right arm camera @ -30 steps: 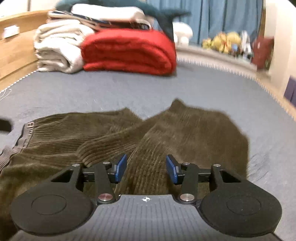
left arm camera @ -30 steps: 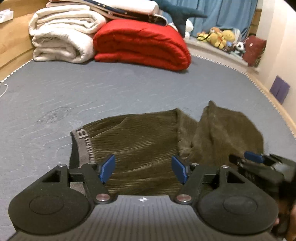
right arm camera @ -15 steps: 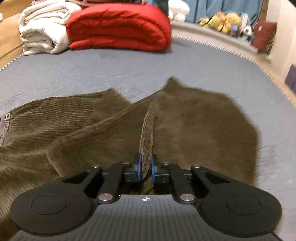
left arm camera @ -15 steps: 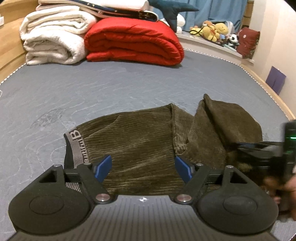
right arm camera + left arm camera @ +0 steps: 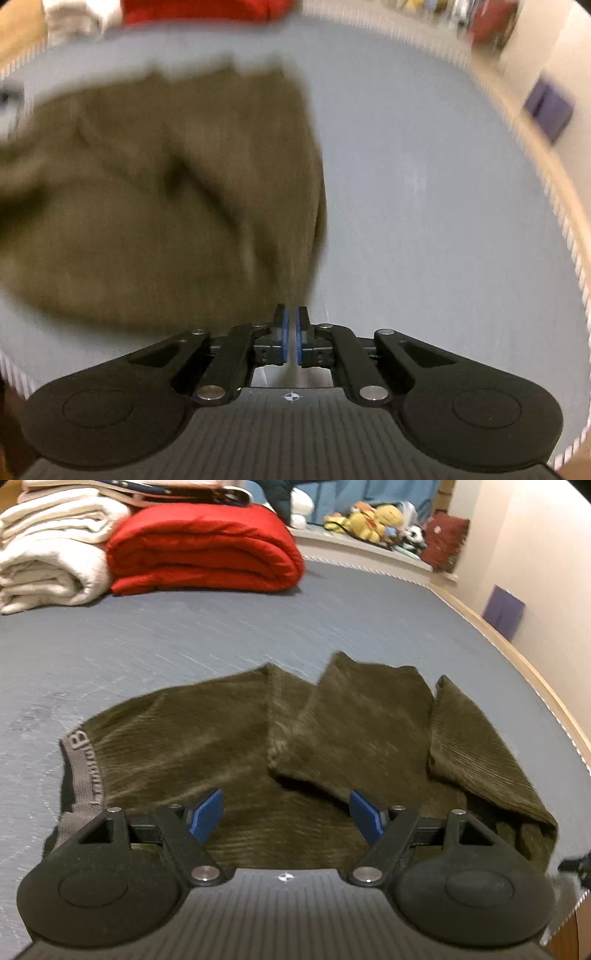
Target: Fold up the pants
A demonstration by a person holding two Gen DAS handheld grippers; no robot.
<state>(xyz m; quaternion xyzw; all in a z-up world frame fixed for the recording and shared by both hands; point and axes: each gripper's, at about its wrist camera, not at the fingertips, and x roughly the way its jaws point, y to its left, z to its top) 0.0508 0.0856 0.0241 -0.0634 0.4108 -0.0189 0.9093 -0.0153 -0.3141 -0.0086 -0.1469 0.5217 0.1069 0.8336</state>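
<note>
Mattress [image 5: 221, 638] grey, pants [image 5: 229, 738] crumpled (olive corduroy); left gripper [image 5: 286, 814] spread; right gripper [image 5: 291, 332] pinching pants.

Left gripper [image 5: 286, 814] agape, right gripper [image 5: 291, 334] pinched.

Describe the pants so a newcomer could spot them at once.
On the grey mattress, well in front of the red quilt and white blanket stacked at the far end, lie the pants. They are the only olive corduroy item, with a grey lettered waistband.
</note>
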